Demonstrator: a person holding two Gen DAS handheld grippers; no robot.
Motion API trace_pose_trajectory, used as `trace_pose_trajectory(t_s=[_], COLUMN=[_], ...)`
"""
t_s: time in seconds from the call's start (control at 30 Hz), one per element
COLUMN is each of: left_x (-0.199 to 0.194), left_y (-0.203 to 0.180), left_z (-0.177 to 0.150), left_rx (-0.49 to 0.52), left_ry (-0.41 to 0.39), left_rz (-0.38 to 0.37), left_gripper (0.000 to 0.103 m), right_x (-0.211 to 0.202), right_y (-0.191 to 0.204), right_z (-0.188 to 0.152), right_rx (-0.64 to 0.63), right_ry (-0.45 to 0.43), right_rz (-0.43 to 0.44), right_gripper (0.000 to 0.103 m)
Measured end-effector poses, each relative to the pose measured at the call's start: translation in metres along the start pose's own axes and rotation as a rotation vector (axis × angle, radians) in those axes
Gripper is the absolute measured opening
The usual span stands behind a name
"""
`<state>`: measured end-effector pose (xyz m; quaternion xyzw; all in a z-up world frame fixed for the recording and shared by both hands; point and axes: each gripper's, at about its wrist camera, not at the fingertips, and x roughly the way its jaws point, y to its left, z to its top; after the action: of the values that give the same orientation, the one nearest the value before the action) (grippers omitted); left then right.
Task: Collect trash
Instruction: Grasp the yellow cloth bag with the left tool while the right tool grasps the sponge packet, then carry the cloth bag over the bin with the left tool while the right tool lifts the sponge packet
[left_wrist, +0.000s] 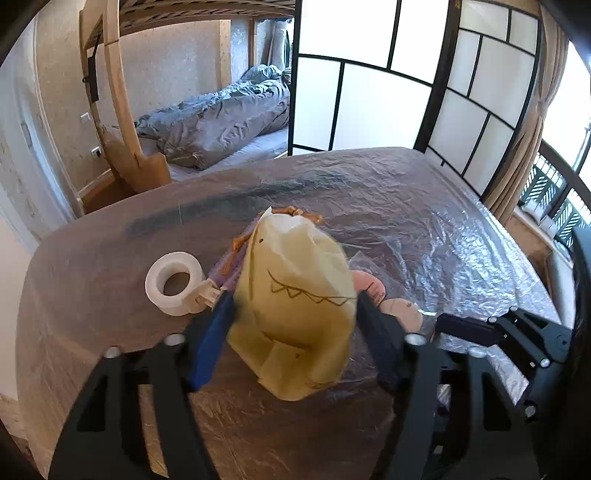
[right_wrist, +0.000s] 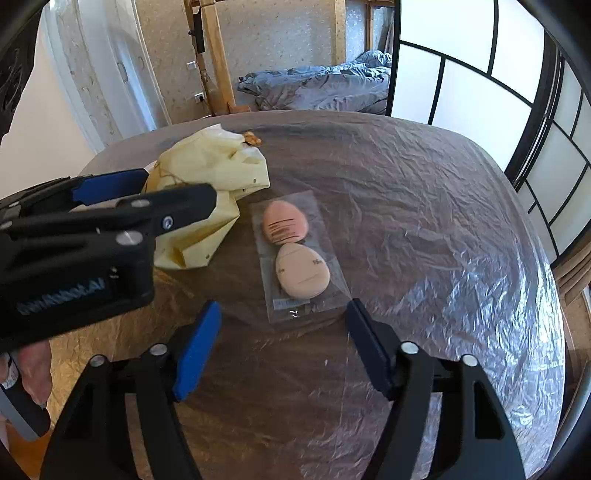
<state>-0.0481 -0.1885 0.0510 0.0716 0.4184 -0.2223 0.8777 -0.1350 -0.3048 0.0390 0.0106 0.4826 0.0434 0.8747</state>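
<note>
Both grippers over the wrapped table

Left gripper (left_wrist: 293, 301) brackets the crumpled yellow bag (left_wrist: 295, 295), contact unclear. Right gripper (right_wrist: 284, 314), half-open and empty, hovers near the sponge packet (right_wrist: 297, 254), whose long axis runs near-to-far.

Crumpled pale-yellow bag (left_wrist: 295, 299) with zigzag doodle, standing bunched on the desk. Just right of it, flat clear packet (right_wrist: 295, 254) holding two pink egg-shaped sponges.

faint white lettering runs along the left gripper (right_wrist: 177, 195) body in the right wrist view, too blurred to read. print on the sponge packet (right_wrist: 299, 258) is likewise illegible.
</note>
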Motion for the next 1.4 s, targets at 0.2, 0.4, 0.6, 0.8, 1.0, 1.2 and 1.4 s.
trace_pose_trajectory(t_s=[0.2,0.4,0.6,0.8,1.0,1.2,1.4], left_x=[0.000,-0.003,0.004,0.000,-0.015,-0.027,-0.032], left_y=[0.005,0.006,0.003,0.006,0.008,0.003,-0.001], left_z=[0.001,0.009,0.007,0.003,0.001,-0.001,-0.011], left_rx=[-0.028,-0.025,-0.008,-0.043,-0.087,-0.090,-0.118], left_ry=[-0.007,-0.022,-0.008,-0.020,-0.071,-0.098,-0.092], left_rz=[-0.017,-0.027,-0.011,-0.023,-0.025,-0.002,0.006], left_gripper=[0.062,0.062,0.060,0.049,0.048,0.048,0.048], right_x=[-0.006,0.002,0.013,0.006,-0.008,-0.015,-0.024], right_y=[0.011,0.003,0.001,-0.001,-0.011,-0.020,-0.027], right_z=[0.010,0.020,0.024,0.018,0.013,0.005,-0.001], right_rx=[-0.111,-0.121,-0.120,-0.109,-0.066,-0.021,0.019], right_ry=[-0.051,-0.036,-0.001,-0.004,-0.034,-0.043,-0.055], right_rz=[-0.097,-0.046,-0.008,0.030,0.048,0.066,0.067], right_gripper=[0.090,0.088,0.061,0.036,0.034,0.034,0.033])
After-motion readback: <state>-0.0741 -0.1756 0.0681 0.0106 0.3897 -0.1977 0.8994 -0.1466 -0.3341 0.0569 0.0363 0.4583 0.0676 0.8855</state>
